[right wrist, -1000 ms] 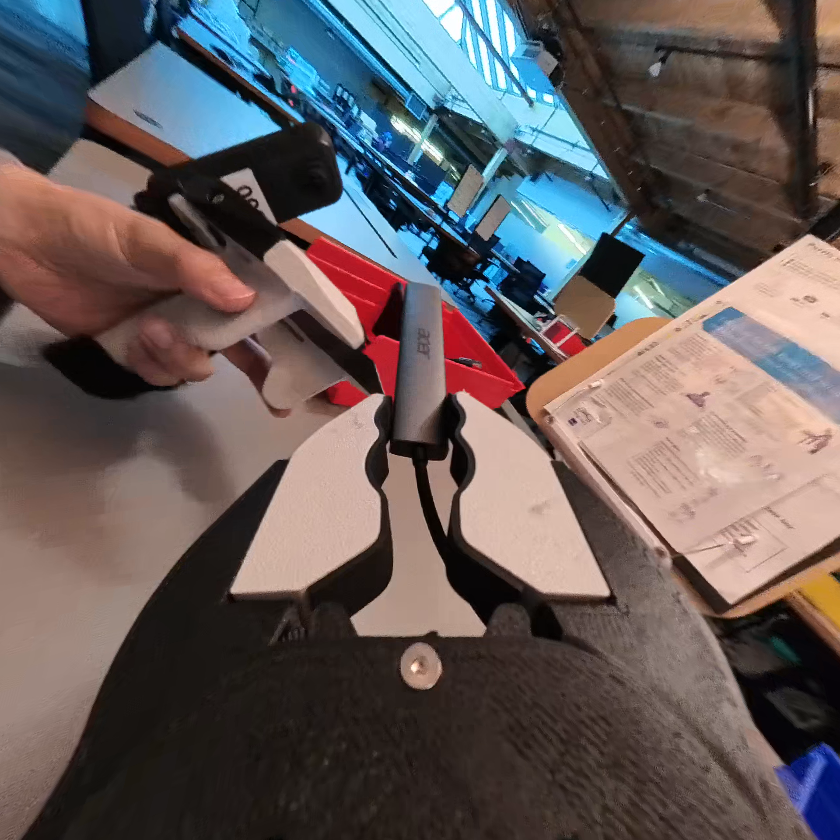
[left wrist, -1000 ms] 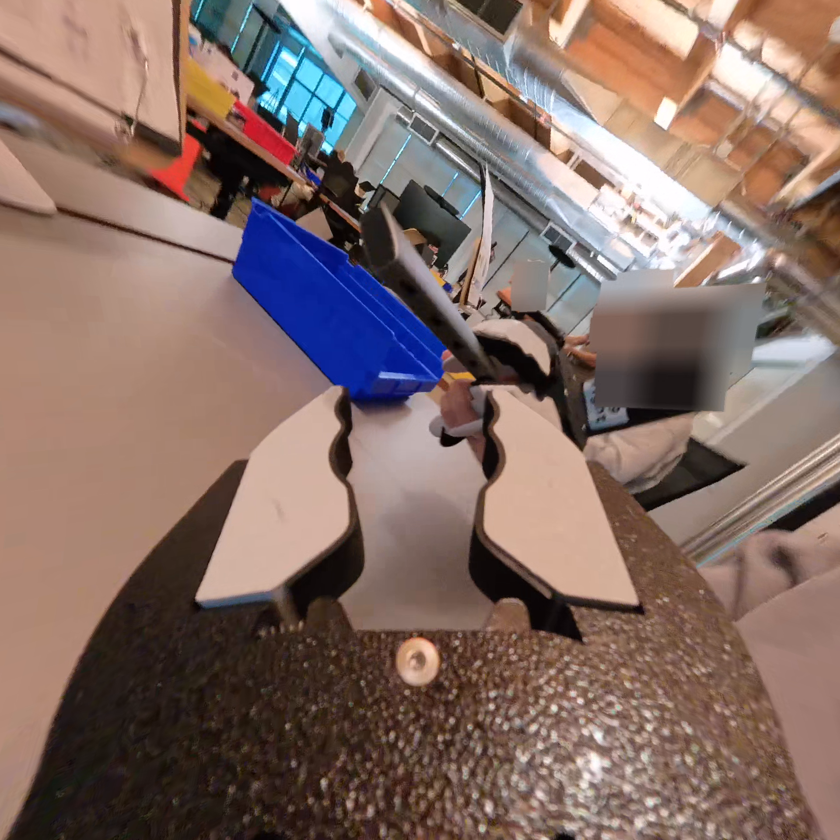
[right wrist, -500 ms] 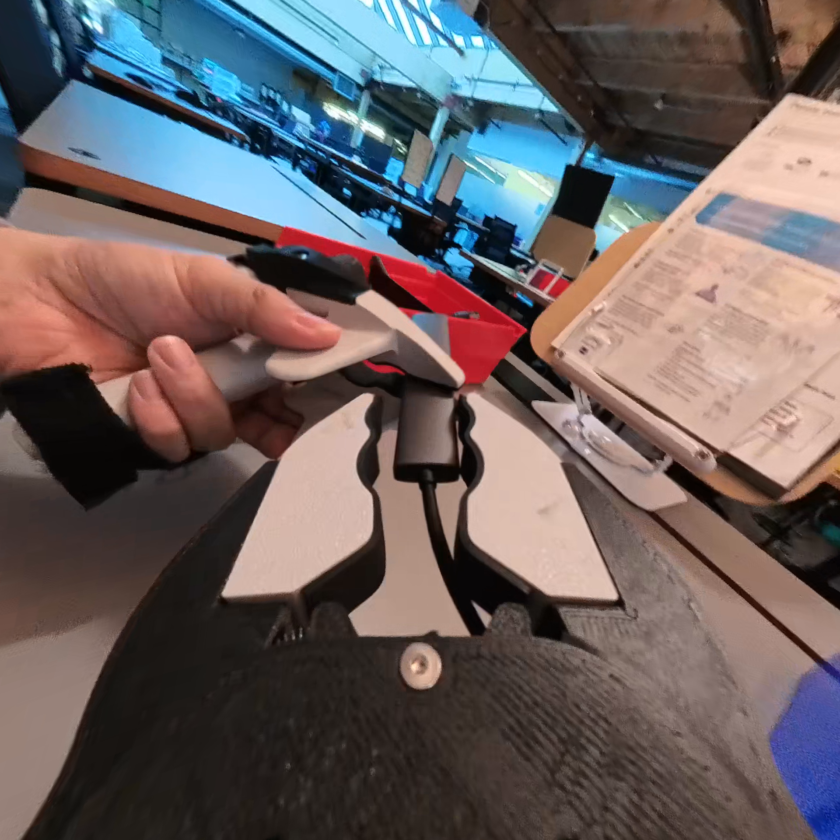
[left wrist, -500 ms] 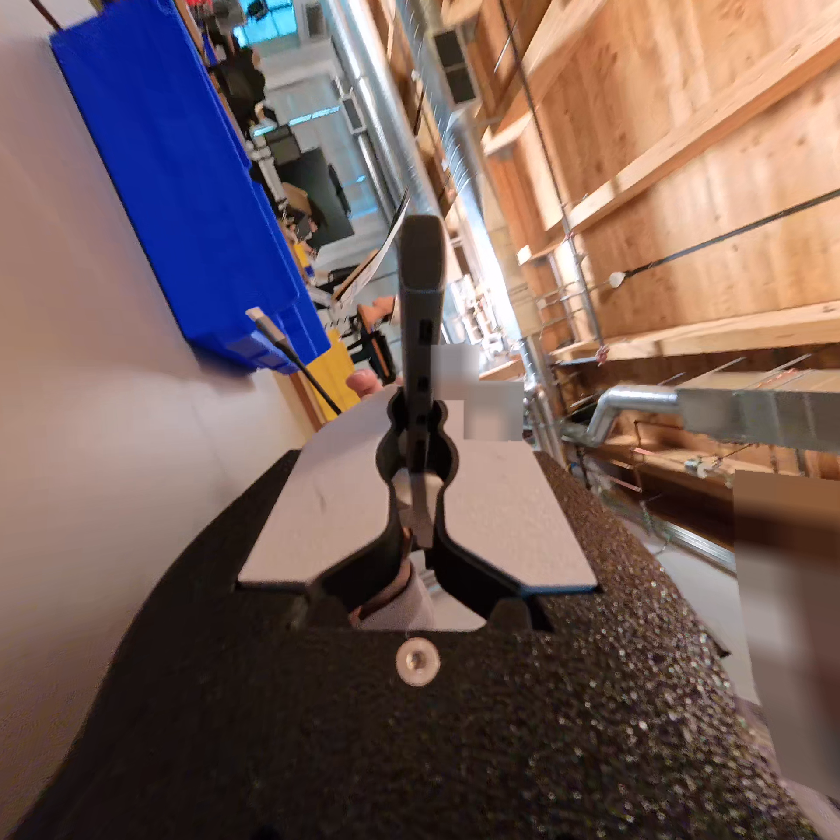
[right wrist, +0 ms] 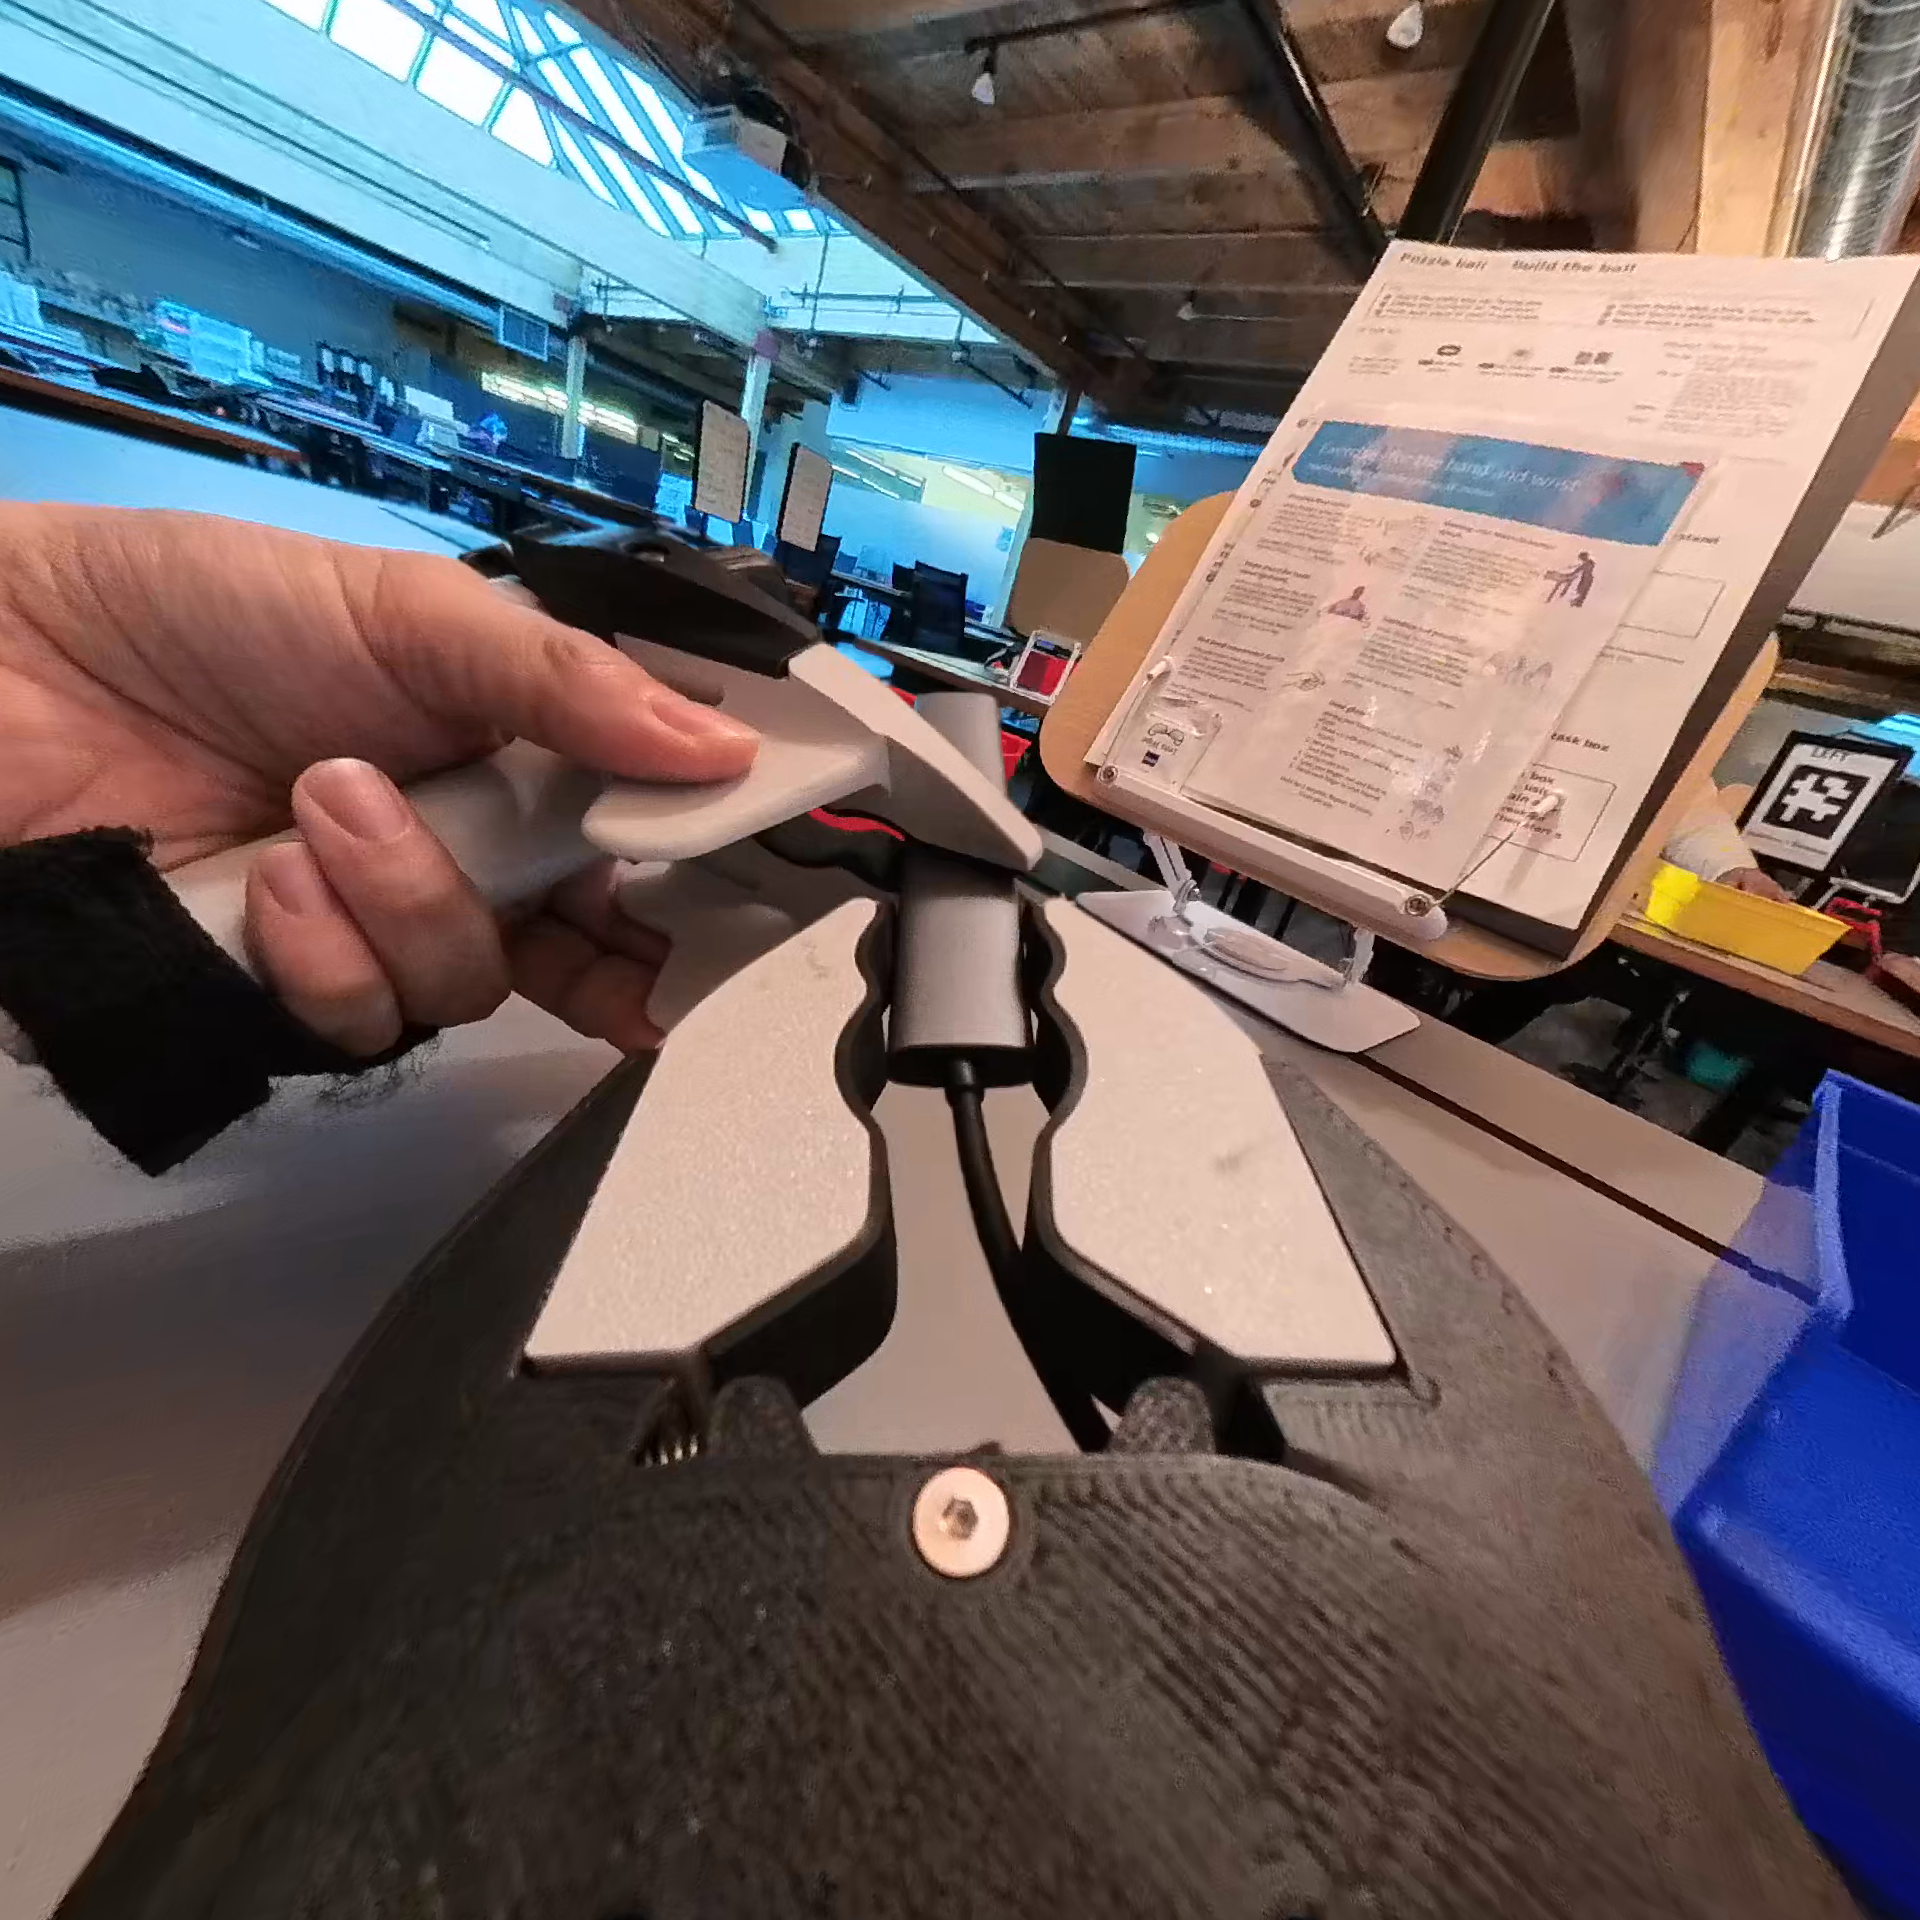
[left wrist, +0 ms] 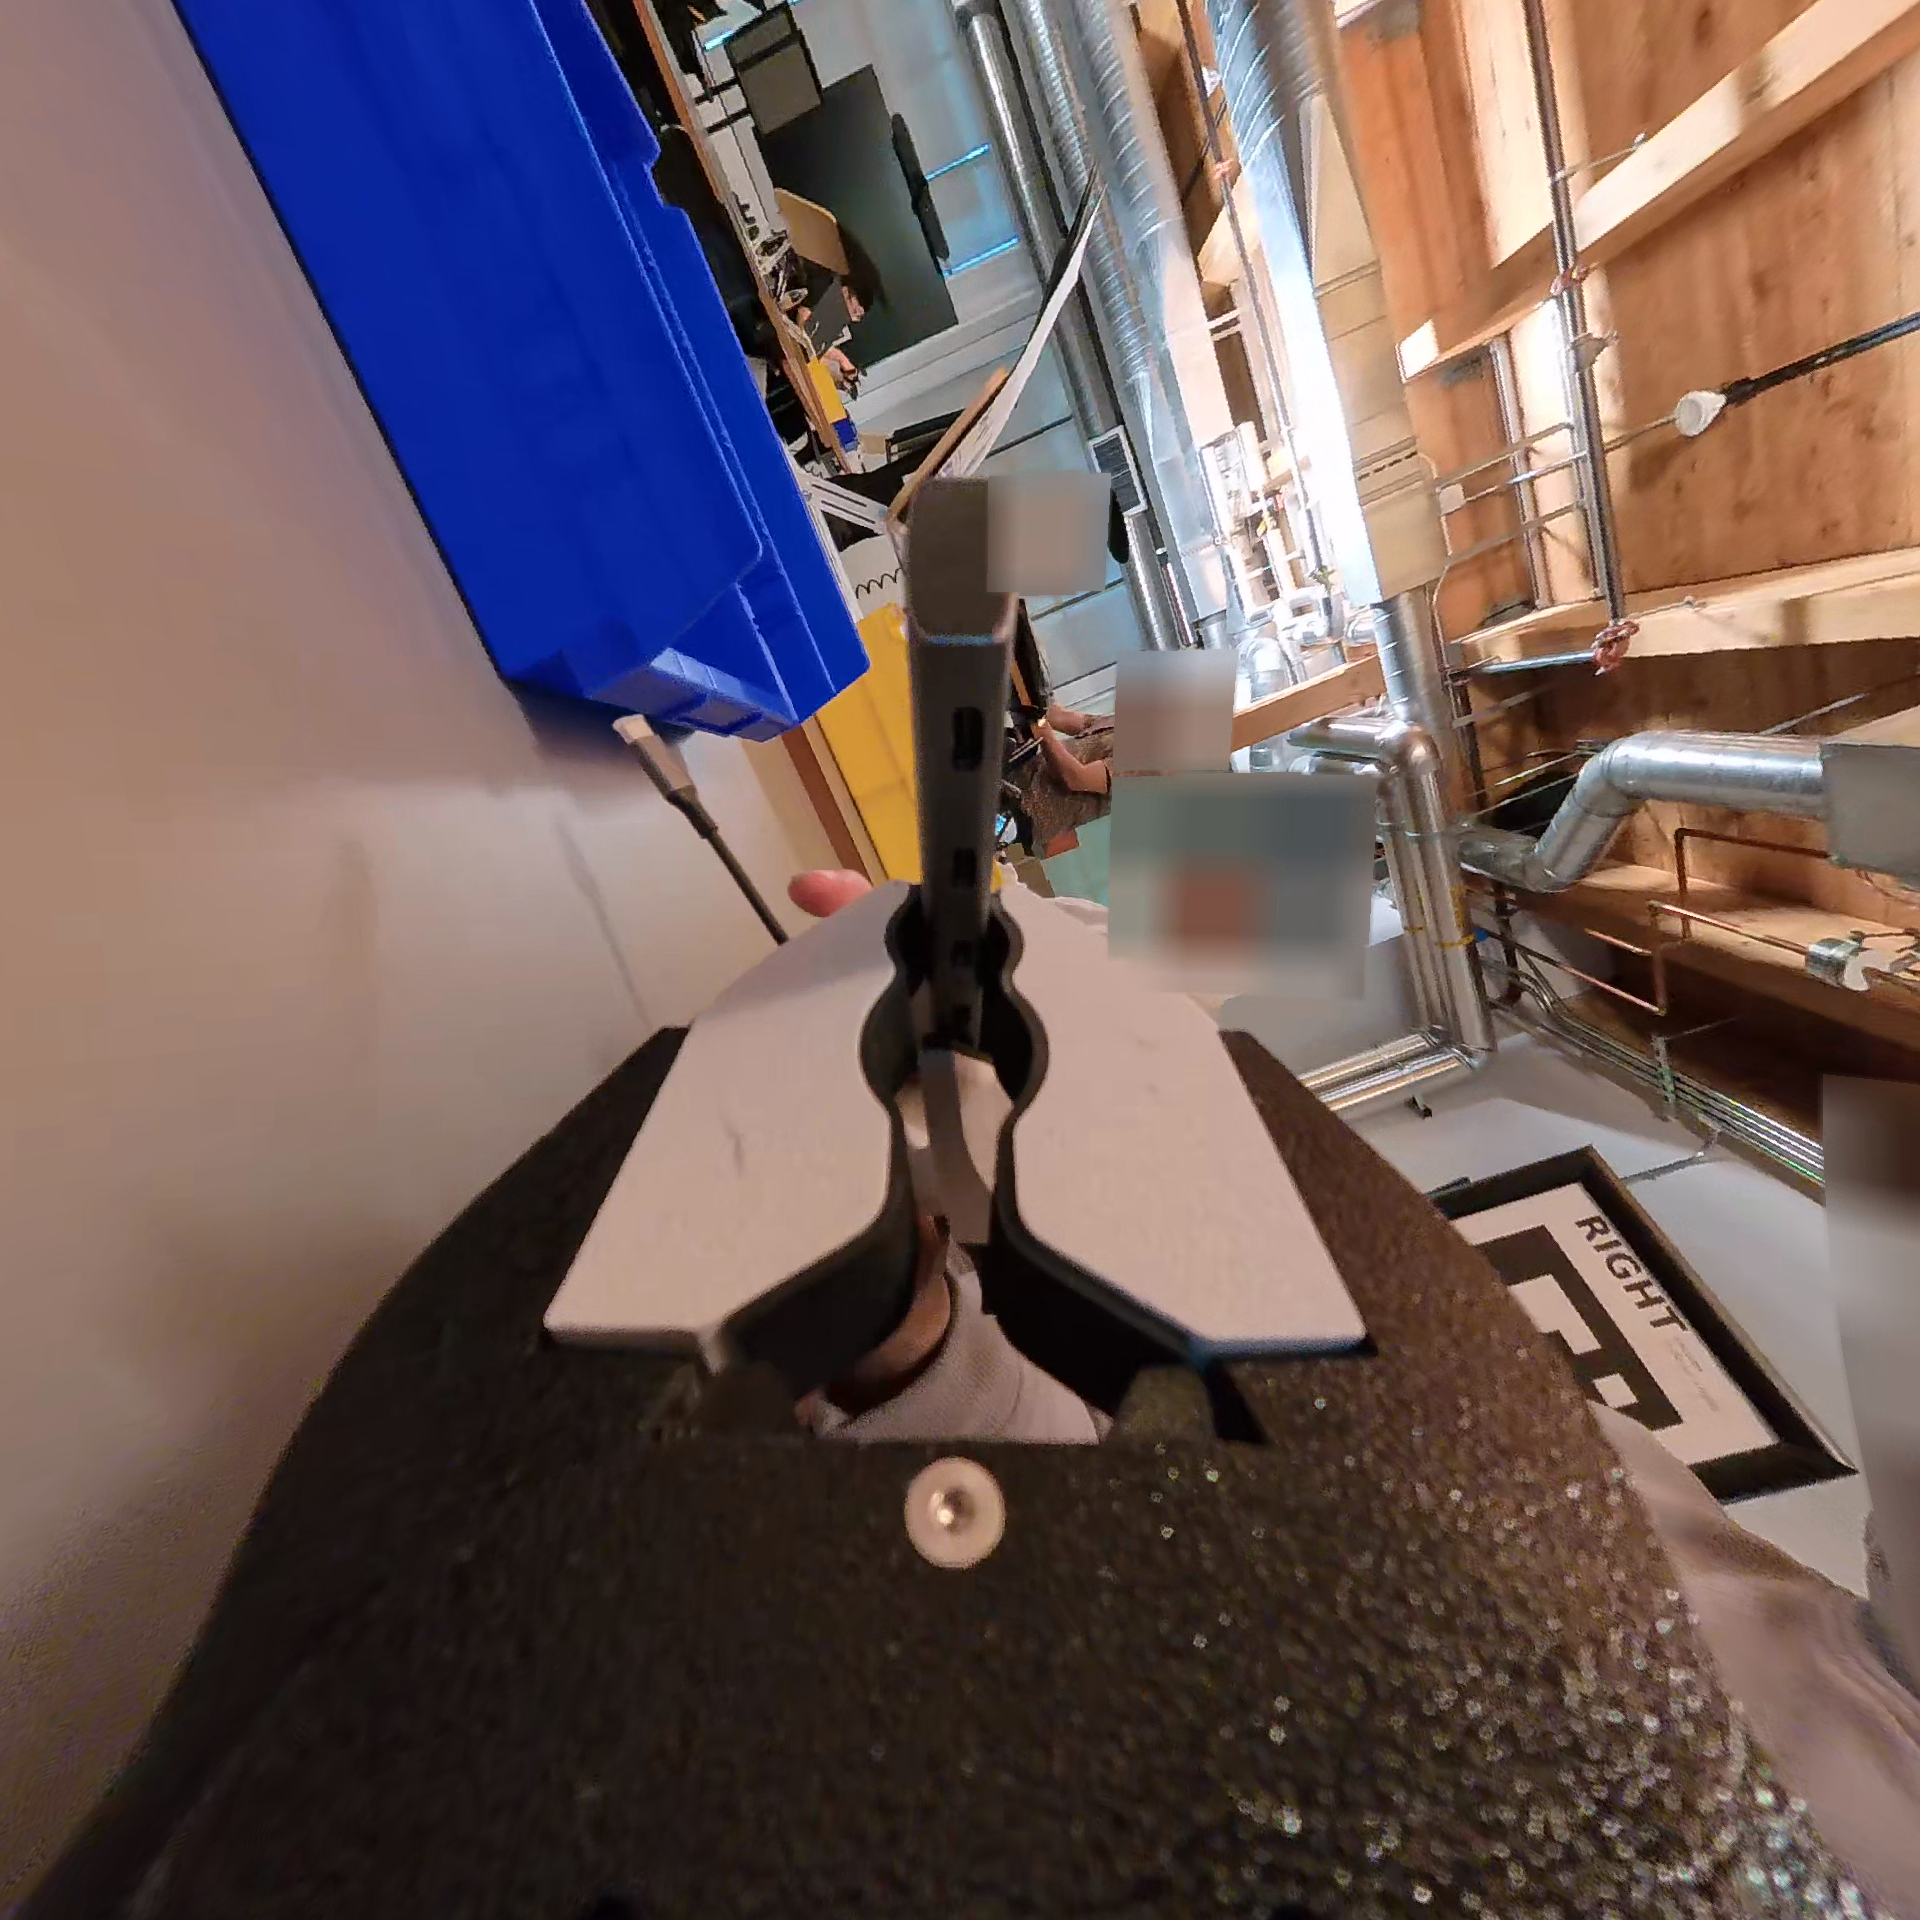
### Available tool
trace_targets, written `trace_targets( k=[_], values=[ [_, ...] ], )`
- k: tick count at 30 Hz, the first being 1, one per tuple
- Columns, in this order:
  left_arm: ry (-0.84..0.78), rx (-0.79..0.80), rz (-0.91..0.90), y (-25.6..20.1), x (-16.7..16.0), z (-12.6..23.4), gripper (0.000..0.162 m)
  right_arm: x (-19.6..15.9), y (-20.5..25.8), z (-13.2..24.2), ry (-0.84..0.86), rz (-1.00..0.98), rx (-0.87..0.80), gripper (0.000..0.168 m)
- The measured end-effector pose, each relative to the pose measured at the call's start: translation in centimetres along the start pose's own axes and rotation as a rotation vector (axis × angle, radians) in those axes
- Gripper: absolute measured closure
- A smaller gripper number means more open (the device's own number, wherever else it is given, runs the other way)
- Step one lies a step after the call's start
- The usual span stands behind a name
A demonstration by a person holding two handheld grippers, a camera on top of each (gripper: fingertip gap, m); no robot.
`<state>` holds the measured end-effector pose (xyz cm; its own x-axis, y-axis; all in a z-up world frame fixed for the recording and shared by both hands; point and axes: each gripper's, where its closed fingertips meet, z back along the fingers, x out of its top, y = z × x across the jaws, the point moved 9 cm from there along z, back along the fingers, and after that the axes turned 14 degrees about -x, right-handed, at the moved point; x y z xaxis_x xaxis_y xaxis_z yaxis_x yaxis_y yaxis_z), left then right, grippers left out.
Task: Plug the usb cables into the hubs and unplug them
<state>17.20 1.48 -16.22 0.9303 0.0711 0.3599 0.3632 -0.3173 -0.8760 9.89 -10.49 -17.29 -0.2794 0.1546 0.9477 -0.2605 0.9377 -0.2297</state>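
Left wrist view: left gripper (left wrist: pixel 951 971) clamped on the grey hub (left wrist: pixel 956 717), long axis running straight ahead out of the tips, port-lined edge toward the camera, far end pointing away past the corner of the blue bin (left wrist: pixel 520 343); silver-tipped usb cable (left wrist: pixel 675 790) loose just below that bin corner, plug aimed at it. Right wrist view: right gripper (right wrist: pixel 961 966) closed on the same hub's (right wrist: pixel 958 966) cable end, black lead trailing back between the fingers, hub pointing forward toward the paper stand (right wrist: pixel 1455 644), left gripper (right wrist: pixel 914 790) gripping it from the side opposite the stand.
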Motion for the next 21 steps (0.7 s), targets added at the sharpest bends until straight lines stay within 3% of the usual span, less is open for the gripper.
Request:
trace_targets(
  k=[6, 9, 11, 15, 18, 21],
  values=[
    [0.011, -0.005, 0.001, 0.1, 0.4, -0.2, 0.153, 0.0, -0.2, 0.0, 0.016, 0.003, 0.001, 0.145],
    [0.030, 0.045, -0.095, -0.1, 0.5, -0.3, 0.151, -0.1, -0.4, 0.1, 0.014, -0.031, -0.028, 0.144],
    [0.066, 0.144, -0.250, -1.1, 0.8, 0.3, 0.139, -0.2, -0.8, 0.1, 0.012, -0.070, -0.061, 0.145],
    [0.126, 0.366, -0.655, -5.4, 1.8, 3.4, 0.134, -0.3, -1.7, 0.5, -0.005, -0.151, -0.108, 0.145],
    [0.193, 0.634, -0.863, -8.4, 4.1, 8.0, 0.134, -0.3, -2.0, 0.7, -0.006, -0.185, -0.145, 0.145],
    [0.392, 0.943, -0.953, -9.9, 7.2, 13.1, 0.134, -0.3, -2.2, 0.7, -0.016, -0.203, -0.156, 0.145]
  ],
)
